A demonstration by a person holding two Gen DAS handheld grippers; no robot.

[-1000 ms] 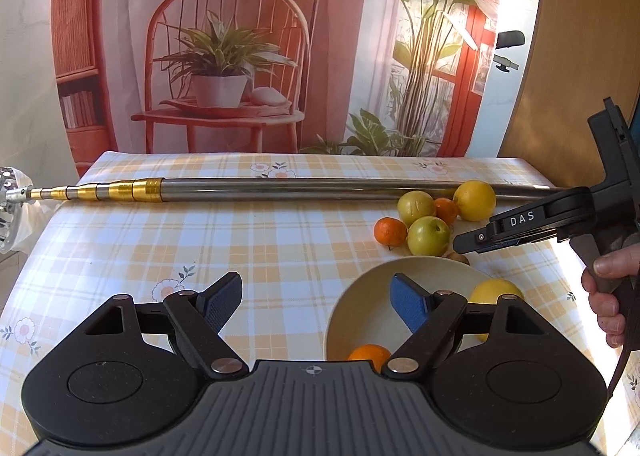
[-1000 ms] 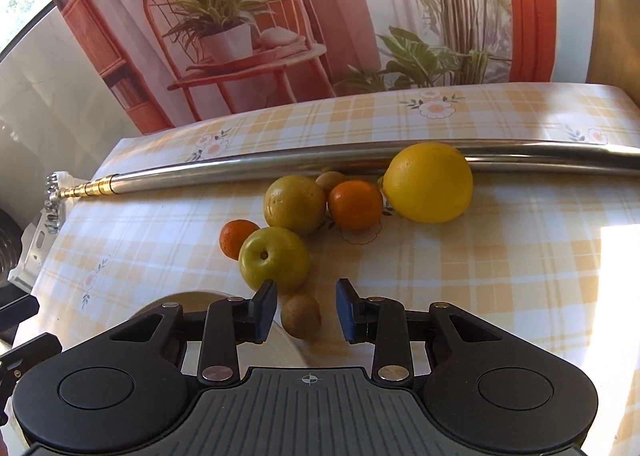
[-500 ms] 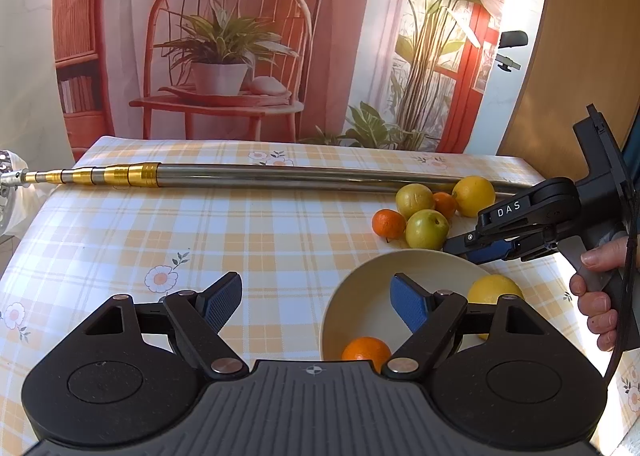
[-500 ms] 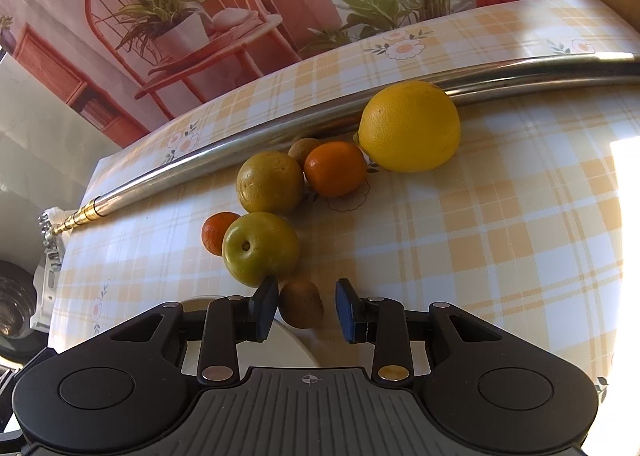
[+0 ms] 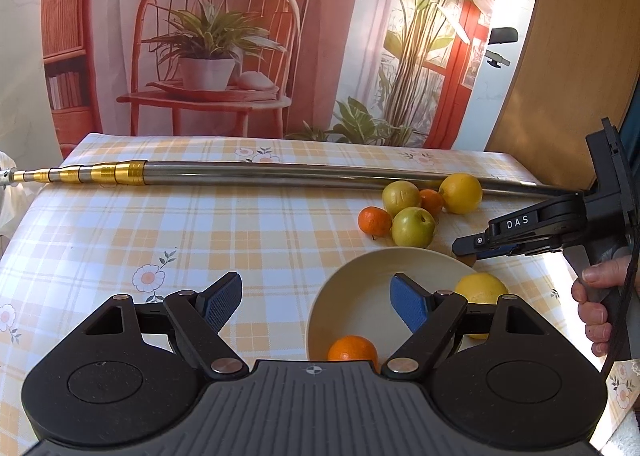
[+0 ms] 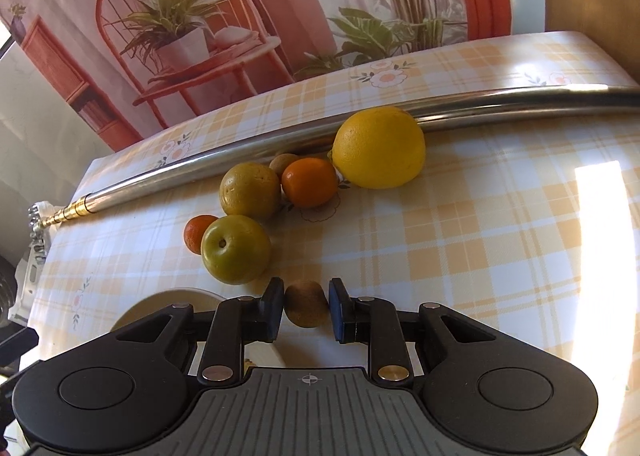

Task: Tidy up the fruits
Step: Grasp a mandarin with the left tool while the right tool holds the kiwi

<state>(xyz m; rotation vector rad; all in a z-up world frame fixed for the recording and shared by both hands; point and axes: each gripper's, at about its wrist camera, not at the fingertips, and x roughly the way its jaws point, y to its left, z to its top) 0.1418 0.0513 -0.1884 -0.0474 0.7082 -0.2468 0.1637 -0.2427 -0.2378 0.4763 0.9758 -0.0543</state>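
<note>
My right gripper [image 6: 306, 298] is down at the table beside the cream bowl [image 5: 360, 260], shut on a small brown kiwi [image 6: 306, 310]; both pads touch its sides. Just beyond lie a green apple [image 6: 235, 248], a small mandarin [image 6: 196, 230], a yellow-green fruit [image 6: 250, 190], an orange mandarin [image 6: 310, 182], a second kiwi [image 6: 282, 162] and a big yellow citrus [image 6: 380, 148]. The bowl holds an orange [image 5: 352, 348] and a lemon [image 5: 480, 288]. My left gripper [image 5: 316, 292] hangs open over the bowl's near left side, holding nothing.
A long steel pole [image 5: 280, 176] with a gold telescopic end lies across the table behind the fruit. A person's hand [image 5: 596, 304] grips the right gripper's handle at the right edge. A checked cloth covers the table; a printed backdrop stands behind.
The right gripper's fingers have narrowed onto the kiwi, and the gripper has tilted down closer to the table. The left gripper stays open and has drawn back a little.
</note>
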